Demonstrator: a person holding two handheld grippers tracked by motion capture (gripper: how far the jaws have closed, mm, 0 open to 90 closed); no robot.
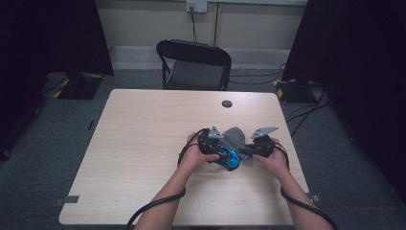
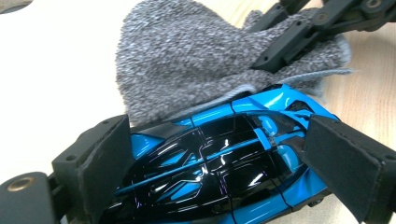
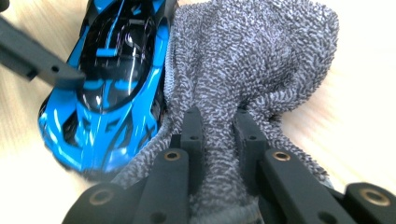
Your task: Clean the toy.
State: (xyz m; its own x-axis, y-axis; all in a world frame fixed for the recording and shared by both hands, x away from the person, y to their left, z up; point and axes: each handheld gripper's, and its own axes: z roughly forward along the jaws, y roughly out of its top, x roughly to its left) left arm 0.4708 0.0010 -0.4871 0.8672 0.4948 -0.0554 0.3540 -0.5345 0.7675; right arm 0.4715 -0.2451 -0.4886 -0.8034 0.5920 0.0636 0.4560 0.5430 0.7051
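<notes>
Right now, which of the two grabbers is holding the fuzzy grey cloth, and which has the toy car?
The right gripper pinches the grey cloth tightly between its narrow jaws. The left gripper is the other one: its jaws stand wide, clamped across the blue and black toy car.

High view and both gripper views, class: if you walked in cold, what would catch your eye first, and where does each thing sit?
The glossy blue and black toy car stands out first, clamped across its body between the left gripper's padded jaws near the table's front right. Pressed against its side is a grey knitted cloth, bunched up and pinched tight in the right gripper. Behind the table stands a black folding chair.
</notes>
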